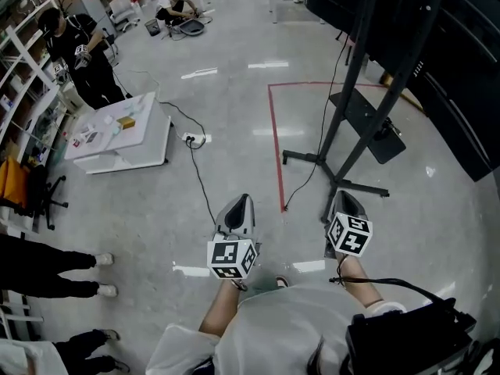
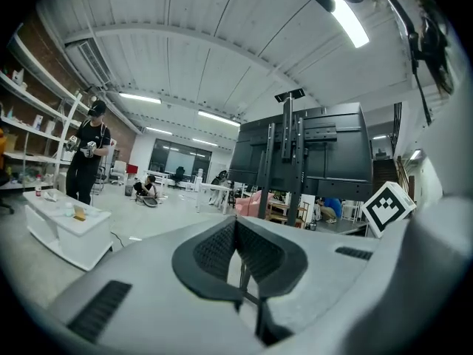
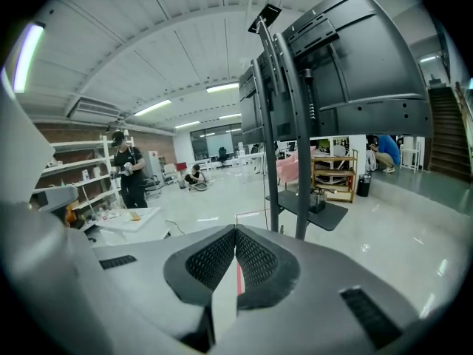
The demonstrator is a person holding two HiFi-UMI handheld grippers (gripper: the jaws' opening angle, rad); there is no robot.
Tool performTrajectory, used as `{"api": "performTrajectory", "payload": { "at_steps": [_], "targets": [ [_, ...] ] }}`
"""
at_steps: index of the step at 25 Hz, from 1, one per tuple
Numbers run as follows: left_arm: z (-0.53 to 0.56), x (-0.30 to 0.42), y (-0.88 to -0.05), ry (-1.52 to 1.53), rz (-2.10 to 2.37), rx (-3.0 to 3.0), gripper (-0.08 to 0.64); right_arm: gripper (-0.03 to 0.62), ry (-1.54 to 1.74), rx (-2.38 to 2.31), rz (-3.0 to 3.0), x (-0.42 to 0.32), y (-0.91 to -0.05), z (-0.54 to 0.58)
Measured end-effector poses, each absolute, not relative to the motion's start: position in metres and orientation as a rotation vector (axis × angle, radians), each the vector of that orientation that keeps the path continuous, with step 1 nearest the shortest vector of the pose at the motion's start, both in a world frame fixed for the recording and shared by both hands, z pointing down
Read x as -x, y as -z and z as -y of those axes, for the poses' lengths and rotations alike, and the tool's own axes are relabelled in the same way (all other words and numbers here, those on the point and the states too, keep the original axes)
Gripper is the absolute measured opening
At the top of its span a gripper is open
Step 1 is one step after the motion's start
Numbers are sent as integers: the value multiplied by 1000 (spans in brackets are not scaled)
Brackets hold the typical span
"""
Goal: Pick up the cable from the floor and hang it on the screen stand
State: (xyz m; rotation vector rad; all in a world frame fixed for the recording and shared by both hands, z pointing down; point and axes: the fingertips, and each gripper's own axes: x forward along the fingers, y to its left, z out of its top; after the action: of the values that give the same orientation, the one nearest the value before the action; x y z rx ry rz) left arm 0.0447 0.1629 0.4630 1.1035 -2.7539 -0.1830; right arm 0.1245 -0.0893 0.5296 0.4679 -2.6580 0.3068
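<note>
Floor (image 1: 234, 92): pale, glossy, open all round; it carries everything below.
Screen stand (image 1: 353, 69): black twin poles on splayed legs, upper right of the head view, with a dark screen (image 1: 469, 69) on it and a small black shelf (image 1: 367, 123) low down. In the right gripper view the stand (image 3: 284, 124) rises close ahead.
White tabletop (image 1: 148, 123): low unit at left, well apart from the stand, with small items on it.
People: one in black (image 1: 82, 57) stands beyond the tabletop, another sits on the floor far off (image 1: 180, 6), and legs in dark trousers (image 1: 47, 276) show at the left edge.
Red tape line (image 1: 275, 147): an angle marked on the floor just left of the stand's base.
Cable (image 1: 301, 184): thin and black; it drops past the stand's legs, and its end lies on the floor beside the tape, ahead of and between the two grippers, touching neither.
Power-strip lead (image 1: 201, 182): a second black line running from a white block (image 1: 193, 139) toward the left gripper.
Left gripper (image 1: 244, 198) (image 2: 236, 224): pads together, nothing between them, held above the floor.
Right gripper (image 1: 344, 194) (image 3: 236, 231): pads together, empty, near the stand's front leg.
</note>
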Motion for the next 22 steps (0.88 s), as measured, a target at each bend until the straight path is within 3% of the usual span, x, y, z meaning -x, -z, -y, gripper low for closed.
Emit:
{"api": "performTrajectory", "payload": {
  "at_steps": [8, 22],
  "targets": [
    [-120, 19, -466, 142, 2698, -1232, 3, 20, -340, -582, 2616, -90, -544, 121],
    [-56, 213, -454, 42, 2540, -1583, 3, 20, -426, -852, 2589, 67, -536, 136]
  ]
}}
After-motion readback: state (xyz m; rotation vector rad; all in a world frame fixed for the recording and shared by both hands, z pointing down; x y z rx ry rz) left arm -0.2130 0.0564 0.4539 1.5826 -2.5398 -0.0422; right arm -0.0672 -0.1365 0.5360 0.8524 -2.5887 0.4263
